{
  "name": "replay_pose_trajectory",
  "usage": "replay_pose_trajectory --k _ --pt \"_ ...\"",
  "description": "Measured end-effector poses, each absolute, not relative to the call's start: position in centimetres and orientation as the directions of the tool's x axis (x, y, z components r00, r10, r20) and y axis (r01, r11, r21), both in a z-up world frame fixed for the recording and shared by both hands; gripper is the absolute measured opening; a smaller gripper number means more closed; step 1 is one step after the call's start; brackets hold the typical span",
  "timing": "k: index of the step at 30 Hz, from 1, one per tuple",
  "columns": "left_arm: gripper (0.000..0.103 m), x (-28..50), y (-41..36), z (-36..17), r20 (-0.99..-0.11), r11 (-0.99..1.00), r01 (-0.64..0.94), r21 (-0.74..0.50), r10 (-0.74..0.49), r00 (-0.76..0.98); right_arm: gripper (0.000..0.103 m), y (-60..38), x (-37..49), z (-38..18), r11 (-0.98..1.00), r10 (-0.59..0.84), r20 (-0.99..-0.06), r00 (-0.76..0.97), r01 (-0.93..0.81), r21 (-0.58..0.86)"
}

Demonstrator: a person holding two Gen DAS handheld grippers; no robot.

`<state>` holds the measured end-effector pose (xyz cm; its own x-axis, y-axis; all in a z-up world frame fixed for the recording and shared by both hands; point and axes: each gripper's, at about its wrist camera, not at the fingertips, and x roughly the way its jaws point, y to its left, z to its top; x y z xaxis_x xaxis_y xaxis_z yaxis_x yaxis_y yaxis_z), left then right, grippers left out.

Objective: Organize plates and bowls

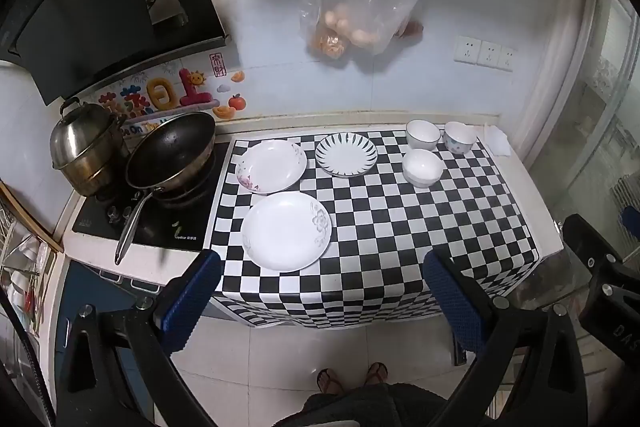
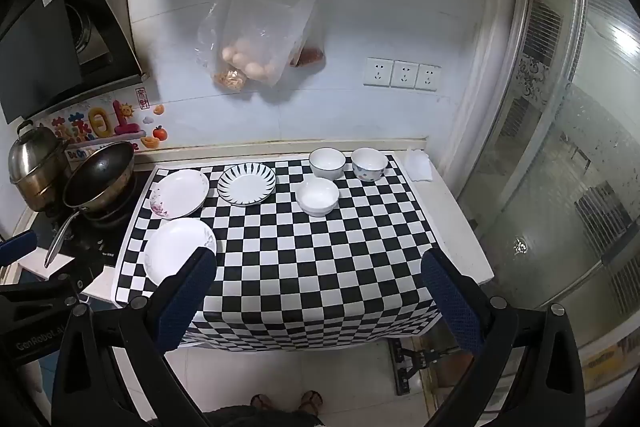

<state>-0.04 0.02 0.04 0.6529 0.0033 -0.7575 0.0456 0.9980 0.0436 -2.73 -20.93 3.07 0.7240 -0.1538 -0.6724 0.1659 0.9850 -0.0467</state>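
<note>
Left wrist view: the left gripper hangs above the near edge of the checkered cloth, jaws spread to their widest with nothing between them. On the cloth lie three plates: a white plate with a grey flower nearest, a plate with a pink flower print behind it close to the wok, and a striped-rim plate to the right of that one. Three bowls stand in a cluster toward the far right: a plain white bowl in front, a dark-rimmed bowl and a patterned bowl behind. All pieces sit apart from one another; nothing is stacked. Right wrist view: the right gripper is likewise fully open and empty, poised over the cloth's front edge, its left finger overlapping the near plate in the frame, though contact cannot be confirmed. The bowls lie well ahead of it. Assessment: the task appears not yet begun, and the first pick is in hand. The near plate is the natural start for the left gripper. A flat plate gives little to grip, so one finger should slide under the rim and the other press on top, closing gently. The plate should then be kept level and lowered centred onto another plate. The right gripper is better placed for nesting the bowls, gripping each by its wall.
</note>
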Motion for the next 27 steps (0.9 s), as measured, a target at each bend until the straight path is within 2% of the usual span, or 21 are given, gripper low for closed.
replay_pose_trajectory --k 27 --pt "0.103 -0.24 -0.79 -0.14 -0.765 0.998 0.046 0.039 0.0 0.644 0.103 -20.89 -2.72 3.33 0.981 -0.183 -0.67 0.719 0.182 -0.072"
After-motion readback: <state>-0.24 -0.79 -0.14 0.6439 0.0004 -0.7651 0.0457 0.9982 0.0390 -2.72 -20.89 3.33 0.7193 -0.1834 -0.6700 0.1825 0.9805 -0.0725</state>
